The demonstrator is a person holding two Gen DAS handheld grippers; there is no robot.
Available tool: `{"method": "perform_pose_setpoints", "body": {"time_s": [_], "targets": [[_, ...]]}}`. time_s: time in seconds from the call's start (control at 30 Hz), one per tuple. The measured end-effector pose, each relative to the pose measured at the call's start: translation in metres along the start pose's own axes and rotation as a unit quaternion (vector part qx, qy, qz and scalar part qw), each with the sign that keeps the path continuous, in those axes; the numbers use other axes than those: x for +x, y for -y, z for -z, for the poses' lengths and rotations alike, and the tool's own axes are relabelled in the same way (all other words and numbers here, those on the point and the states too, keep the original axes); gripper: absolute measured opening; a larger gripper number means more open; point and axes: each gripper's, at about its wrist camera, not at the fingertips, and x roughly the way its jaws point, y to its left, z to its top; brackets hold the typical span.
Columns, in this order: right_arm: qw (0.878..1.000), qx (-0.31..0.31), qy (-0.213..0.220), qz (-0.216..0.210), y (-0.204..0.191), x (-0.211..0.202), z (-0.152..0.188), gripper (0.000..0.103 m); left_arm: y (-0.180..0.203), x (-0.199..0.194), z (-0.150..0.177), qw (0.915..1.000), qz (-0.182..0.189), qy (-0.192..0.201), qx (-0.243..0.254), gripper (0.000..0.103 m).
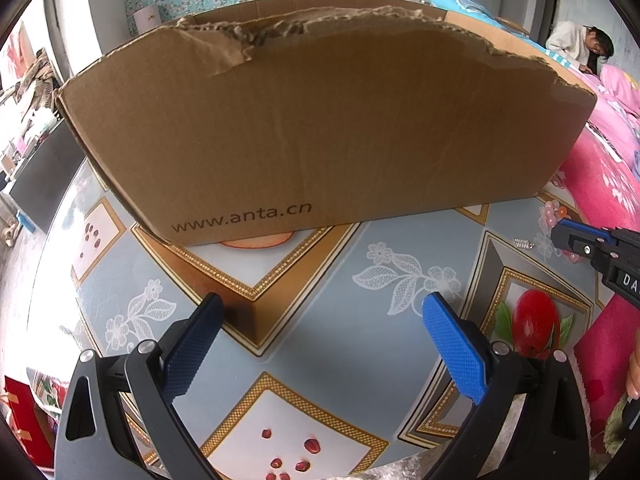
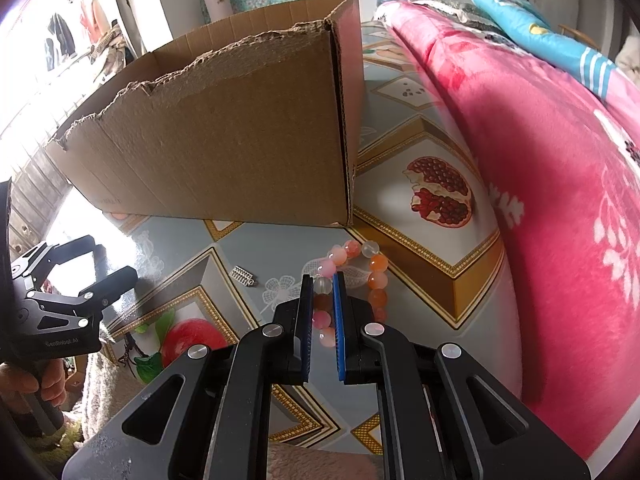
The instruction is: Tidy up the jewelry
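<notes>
The right tongs point(image 2: 322, 280) are narrowed around one side of the pink-and-orange beaded bracelet point(image 2: 354, 280), which lies on the patterned counter point(image 2: 400, 184) just in front of the torn brown cardboard box point(image 2: 224, 140). A small silver ridged clasp point(image 2: 243, 275) lies nearby, untouched. The left tongs point(image 1: 320, 320) gape wide, empty. Judging by this, sorting has barely begun; the box's inside is hidden.

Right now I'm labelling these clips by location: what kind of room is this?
Probably a bedroom in a home: pink floral bedding lies beside the fruit-print table, a blue pillow sits on it, and clothes hang at the far left.
</notes>
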Motion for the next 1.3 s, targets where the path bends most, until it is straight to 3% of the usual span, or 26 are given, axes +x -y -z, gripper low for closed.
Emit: {"method": "perform_pose_setpoints", "body": {"time_s": [0.13,0.3,0.37,0.5,0.63,0.83,1.03,1.3], "targets": [[1.000,0.005,0.003,-0.006,0.003,0.000,0.000,0.008,0.005,-0.011,0.000,0.9990,0.014,0.036,0.020,0.097],[1.000,0.008,0.008,-0.016,0.005,0.000,0.000,0.008,0.027,-0.026,-0.005,0.9909,0.088,0.084,0.059,0.096],[1.000,0.010,0.010,-0.022,0.007,0.000,0.001,0.008,0.039,-0.027,-0.009,0.9862,0.114,0.093,0.076,0.090],[0.999,0.017,0.015,-0.033,0.011,-0.001,0.002,0.008,0.065,-0.020,-0.016,0.9785,0.146,0.092,0.113,0.069],[0.998,0.025,0.019,-0.046,0.015,-0.001,0.004,0.008,0.083,-0.005,-0.028,0.9757,0.159,0.079,0.129,0.053],[0.997,0.032,0.020,-0.062,0.019,-0.002,0.004,0.008,0.112,0.011,-0.032,0.9743,0.157,0.061,0.149,0.034],[0.997,0.036,0.022,-0.070,0.021,-0.002,0.005,0.008,0.121,0.011,-0.020,0.9752,0.130,0.065,0.168,0.021],[0.996,0.037,0.023,-0.074,0.024,-0.002,0.005,0.008,0.124,0.009,-0.017,0.9727,0.120,0.067,0.187,0.019]]}}
